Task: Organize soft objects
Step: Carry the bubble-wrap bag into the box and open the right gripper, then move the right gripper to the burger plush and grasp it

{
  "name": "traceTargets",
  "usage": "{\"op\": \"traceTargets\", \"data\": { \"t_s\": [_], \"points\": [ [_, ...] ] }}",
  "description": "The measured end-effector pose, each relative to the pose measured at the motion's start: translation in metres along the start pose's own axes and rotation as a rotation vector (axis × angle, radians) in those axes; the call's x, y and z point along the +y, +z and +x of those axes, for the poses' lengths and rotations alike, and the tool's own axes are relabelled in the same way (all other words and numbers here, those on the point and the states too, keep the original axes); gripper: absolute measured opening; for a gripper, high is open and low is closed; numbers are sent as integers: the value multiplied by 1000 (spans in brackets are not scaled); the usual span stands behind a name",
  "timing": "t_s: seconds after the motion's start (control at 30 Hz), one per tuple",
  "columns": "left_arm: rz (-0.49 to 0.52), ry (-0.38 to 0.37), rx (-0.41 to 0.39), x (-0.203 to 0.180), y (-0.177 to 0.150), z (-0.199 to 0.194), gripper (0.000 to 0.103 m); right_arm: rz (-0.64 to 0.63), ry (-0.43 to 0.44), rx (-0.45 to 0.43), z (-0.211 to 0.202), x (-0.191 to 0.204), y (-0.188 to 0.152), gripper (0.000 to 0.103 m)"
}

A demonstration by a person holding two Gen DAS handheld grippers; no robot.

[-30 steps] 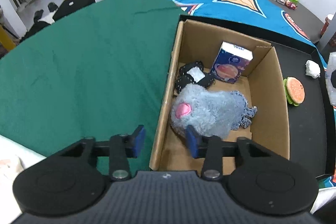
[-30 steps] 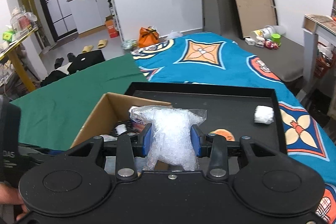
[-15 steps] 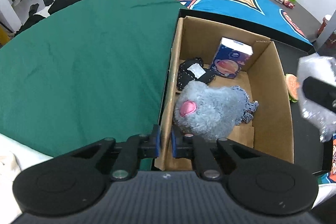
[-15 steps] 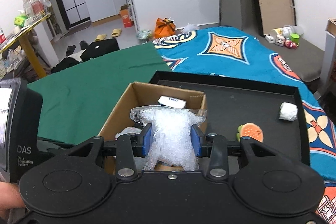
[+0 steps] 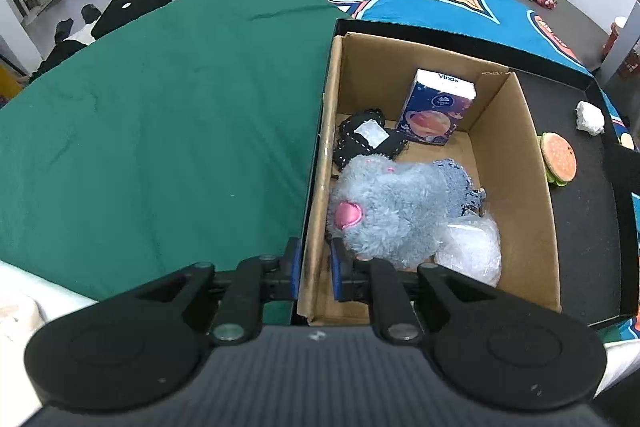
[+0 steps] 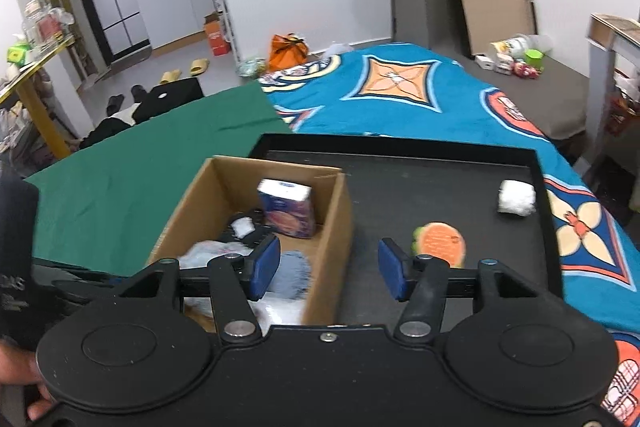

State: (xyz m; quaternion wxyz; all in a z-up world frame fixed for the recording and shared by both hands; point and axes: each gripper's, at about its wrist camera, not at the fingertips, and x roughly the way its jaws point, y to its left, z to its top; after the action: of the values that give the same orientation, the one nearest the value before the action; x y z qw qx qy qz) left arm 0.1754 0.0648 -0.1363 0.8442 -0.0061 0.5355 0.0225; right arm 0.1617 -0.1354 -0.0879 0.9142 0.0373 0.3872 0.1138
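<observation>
My left gripper (image 5: 315,269) pinches the near left wall of the cardboard box (image 5: 516,163), low in frame. My right gripper (image 6: 328,269) has its fingers spread apart, empty. The bubble wrap (image 5: 470,251) lies in the box's lower right, against the grey plush (image 5: 384,207). A burger toy (image 6: 440,243) sits right of centre on the black tray (image 6: 400,183).

Right gripper (image 6: 327,269): jaws apart, empty, over cardboard box (image 6: 338,205) wall. Box holds tissue pack (image 6: 288,209), grey plush (image 6: 294,273). Black tray (image 6: 400,147): burger toy (image 6: 442,243), white wad (image 6: 516,197).
</observation>
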Motion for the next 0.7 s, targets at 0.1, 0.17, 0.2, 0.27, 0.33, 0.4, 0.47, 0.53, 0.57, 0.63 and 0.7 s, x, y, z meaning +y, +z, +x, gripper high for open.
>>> {"op": "traceTargets", "data": {
  "t_s": [0.1, 0.17, 0.2, 0.27, 0.33, 0.4, 0.47, 0.53, 0.57, 0.63, 0.7],
  "points": [
    [-2, 5, 0, -1, 0, -1, 14, 5, -16, 2, -2, -14, -4, 54],
    [1, 16, 0, -2, 0, -1, 15, 8, -24, 1, -2, -21, -6, 54],
    [4, 23, 1, -4, 0, -1, 15, 12, -25, 1, -2, -25, -7, 54],
    [10, 47, 0, -6, 0, -2, 19, 18, -25, 3, -2, -32, -8, 54],
    [15, 59, -4, -7, 0, -3, 21, 15, -19, 1, -2, -37, -10, 54],
    [17, 68, -8, -8, 0, -4, 25, 14, -14, 0, -1, -42, -11, 55],
    [17, 87, -15, -9, 0, -5, 32, 17, -6, 2, 1, -47, -12, 57],
    [21, 100, -20, -11, 0, -6, 37, 18, 1, 6, 3, -53, -14, 59],
    [26, 108, -22, -12, 0, -6, 40, 20, 1, 8, 5, -56, -15, 61],
    [38, 126, -28, -15, 0, -7, 43, 24, 5, 12, 7, -62, -17, 64],
    [41, 137, -40, -18, 0, -9, 45, 27, 6, 15, 11, -68, -18, 66]
  ]
}}
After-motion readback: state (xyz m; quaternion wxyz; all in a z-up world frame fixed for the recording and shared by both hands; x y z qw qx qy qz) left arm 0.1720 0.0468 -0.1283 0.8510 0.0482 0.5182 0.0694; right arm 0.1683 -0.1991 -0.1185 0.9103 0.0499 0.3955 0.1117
